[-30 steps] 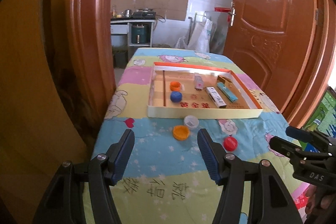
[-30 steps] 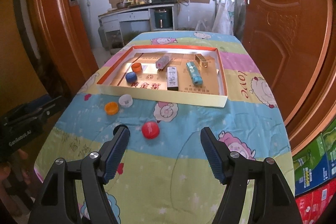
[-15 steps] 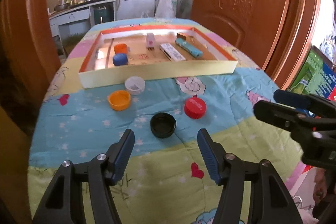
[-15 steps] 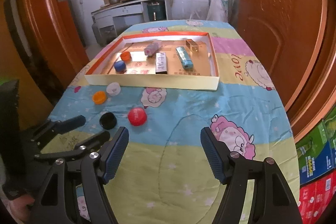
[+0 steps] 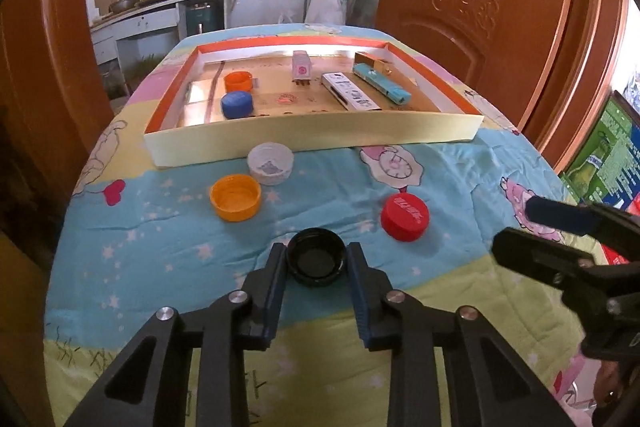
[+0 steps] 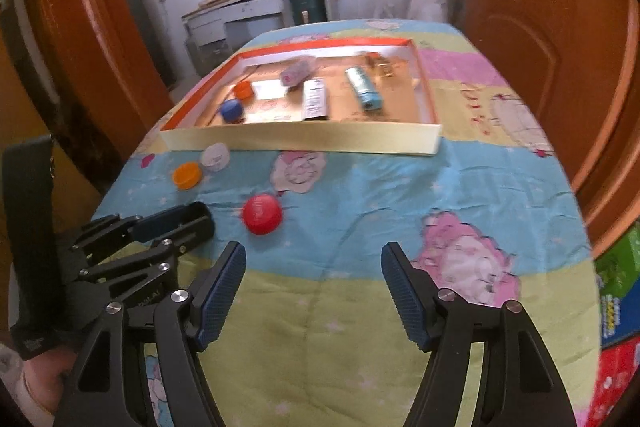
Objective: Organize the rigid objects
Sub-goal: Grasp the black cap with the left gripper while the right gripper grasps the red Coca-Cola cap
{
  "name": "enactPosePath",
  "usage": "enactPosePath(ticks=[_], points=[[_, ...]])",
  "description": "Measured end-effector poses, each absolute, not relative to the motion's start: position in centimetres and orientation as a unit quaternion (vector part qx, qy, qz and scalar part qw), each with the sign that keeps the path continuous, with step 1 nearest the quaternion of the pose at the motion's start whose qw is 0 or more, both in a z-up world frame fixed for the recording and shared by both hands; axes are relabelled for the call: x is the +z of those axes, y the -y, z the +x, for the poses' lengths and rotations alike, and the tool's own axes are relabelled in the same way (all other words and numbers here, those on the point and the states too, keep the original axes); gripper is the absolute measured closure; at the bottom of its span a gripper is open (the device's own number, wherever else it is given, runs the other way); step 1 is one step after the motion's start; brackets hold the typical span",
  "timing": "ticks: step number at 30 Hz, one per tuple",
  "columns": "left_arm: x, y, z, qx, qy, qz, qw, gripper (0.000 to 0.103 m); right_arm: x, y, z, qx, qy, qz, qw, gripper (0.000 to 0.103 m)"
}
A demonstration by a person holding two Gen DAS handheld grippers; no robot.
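A table is seen draped in a soft quilted cloth (image 5: 168,251) printed with cartoon figures, stars and hearts in blue, yellow-green and pink bands. Near its front edge, a black screw cap (image 5: 316,261), round, ribbed on the rim and lying open side up, is flanked by the ridged blue pads of the left gripper (image 5: 316,267); the jaws are closing and the pads are set against the cap's two sides. To its right a red plastic cap (image 5: 405,217), flat top up with white lettering, lies on the cloth, and further back to the left an orange cap (image 5: 235,197) and a white cap (image 5: 270,163) rest open side up, nearly touching each other, just before the tray. The shallow cardboard tray (image 5: 312,139), rectangular with a pale cream outer wall and an orange inner rim, is placed across the middle of the table; in it an orange cap, a blue cap (image 5: 237,104), a small pink box (image 5: 301,69), a white carton (image 5: 350,95) and a teal carton (image 5: 382,87) are laid. The right gripper (image 6: 313,279), black-framed with the same ribbed blue pads, is held wide above bare cloth, its jaws closing slightly with nothing between them; the red cap lies just ahead, left of its centre.
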State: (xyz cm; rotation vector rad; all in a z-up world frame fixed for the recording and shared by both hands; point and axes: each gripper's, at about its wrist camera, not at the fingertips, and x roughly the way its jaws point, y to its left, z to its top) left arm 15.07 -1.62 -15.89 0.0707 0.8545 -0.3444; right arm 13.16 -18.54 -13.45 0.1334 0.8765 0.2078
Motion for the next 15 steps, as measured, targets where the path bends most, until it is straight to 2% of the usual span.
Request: enactPosePath(ticks=[4,11,13,15], points=[[-15.1,0.4,14.5,-0.152,-0.402,0.027,0.902,0.072,-13.9,16.7,14.0,0.118,-0.422,0.032,0.899,0.050],[-13.8,-2.7,13.9,-0.130,-0.392,0.000,0.911,0.072,-15.3,13.7,16.3,0.131,-0.426,-0.019,0.895,0.053],[-13.4,-3.1,13.8,-0.129,-0.388,-0.003,0.912,0.072,-15.7,13.1,16.9,0.132,-0.428,-0.029,0.893,0.058],[-13.2,-3.2,13.9,-0.129,-0.385,-0.004,0.914,0.072,-16.0,12.5,17.4,0.129,-0.430,-0.047,0.893,0.070]])
